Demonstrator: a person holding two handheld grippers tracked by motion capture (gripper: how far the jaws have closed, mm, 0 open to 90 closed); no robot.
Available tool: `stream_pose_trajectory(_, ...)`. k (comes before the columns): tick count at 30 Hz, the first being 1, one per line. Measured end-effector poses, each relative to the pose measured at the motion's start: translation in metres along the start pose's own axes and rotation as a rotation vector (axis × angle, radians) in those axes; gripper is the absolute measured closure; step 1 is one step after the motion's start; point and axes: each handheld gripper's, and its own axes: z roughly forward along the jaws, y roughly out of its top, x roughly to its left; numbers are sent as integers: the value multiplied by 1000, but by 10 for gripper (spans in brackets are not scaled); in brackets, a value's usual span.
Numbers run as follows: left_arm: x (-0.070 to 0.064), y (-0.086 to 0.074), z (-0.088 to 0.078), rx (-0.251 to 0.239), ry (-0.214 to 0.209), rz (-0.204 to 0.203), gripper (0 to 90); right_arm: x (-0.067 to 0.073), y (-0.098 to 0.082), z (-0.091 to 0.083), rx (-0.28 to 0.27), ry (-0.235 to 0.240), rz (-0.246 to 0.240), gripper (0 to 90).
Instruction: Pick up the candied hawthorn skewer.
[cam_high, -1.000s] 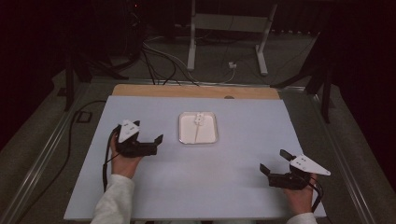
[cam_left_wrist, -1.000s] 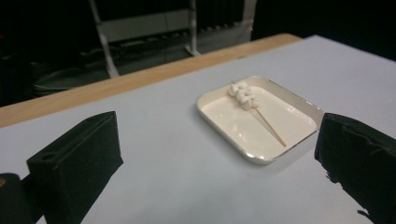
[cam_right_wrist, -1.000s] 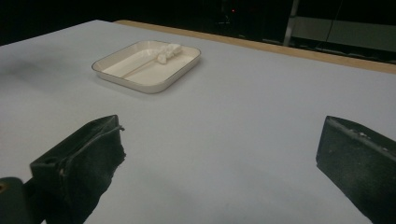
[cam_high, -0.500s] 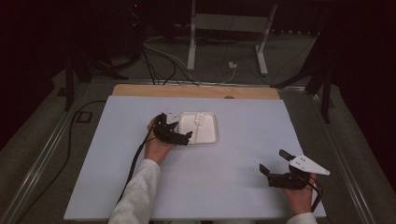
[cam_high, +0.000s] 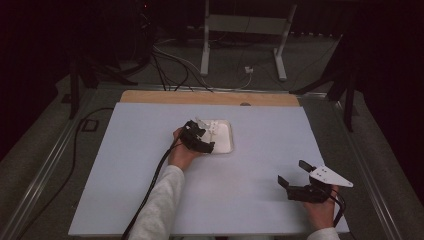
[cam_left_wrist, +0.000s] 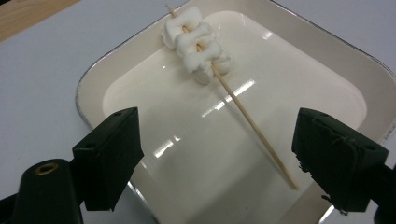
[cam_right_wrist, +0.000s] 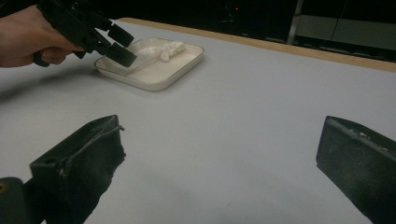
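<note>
With its jaws standing apart but just closing in, nothing pinched yet, our left gripper (cam_left_wrist: 219, 158) has crossed from the left of the table to the dish (cam_left_wrist: 327, 60) at frame centre, straddling the marshmallow skewer (cam_left_wrist: 243, 112), so we judge a pickup imminent, while our right gripper (cam_high: 296, 176) waits open at lower right.

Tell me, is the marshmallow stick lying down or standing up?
Lying down. The stick rests flat across the tray, marshmallows at its far end, near the rim.
</note>
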Motion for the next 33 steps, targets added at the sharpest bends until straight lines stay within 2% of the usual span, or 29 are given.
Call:
stream_pose_trajectory(4, -8, 5, 7, 20, 21, 45, 271, 0, 0, 0, 0, 2, -1, 6)
stream_pose_trajectory(5, -9, 6, 8, 26, 31, 51, 314, 0, 0, 0, 1, 2, -1, 6)
stream_pose_trajectory(8, -11, 7, 12, 37, 24, 61, 452, 0, 0, 0, -1, 1, 1, 6)
stream_pose_trajectory(10, -9, 8, 12, 34, 0, 44, 567, -1, 0, -1, -2, 1, 3, 6)
stream_pose_trajectory(15, -2, 7, 11, 60, -11, 19, 831, -1, 0, -1, -2, 2, 6, 6)
stream_pose_trajectory(17, 1, 7, 10, 76, -9, 11, 883, -1, 0, -1, -1, 2, 3, 6)
stream_pose_trajectory(21, 6, 6, 8, 87, -27, -20, 900, 0, 0, 0, 0, 3, 0, 6)
stream_pose_trajectory(26, 9, 5, 1, 65, -57, -58, 900, -1, 0, -1, 0, 0, 4, 6)
stream_pose_trajectory(33, 9, 0, -13, 60, -62, -54, 900, 0, 0, -1, 2, 1, 1, 6)
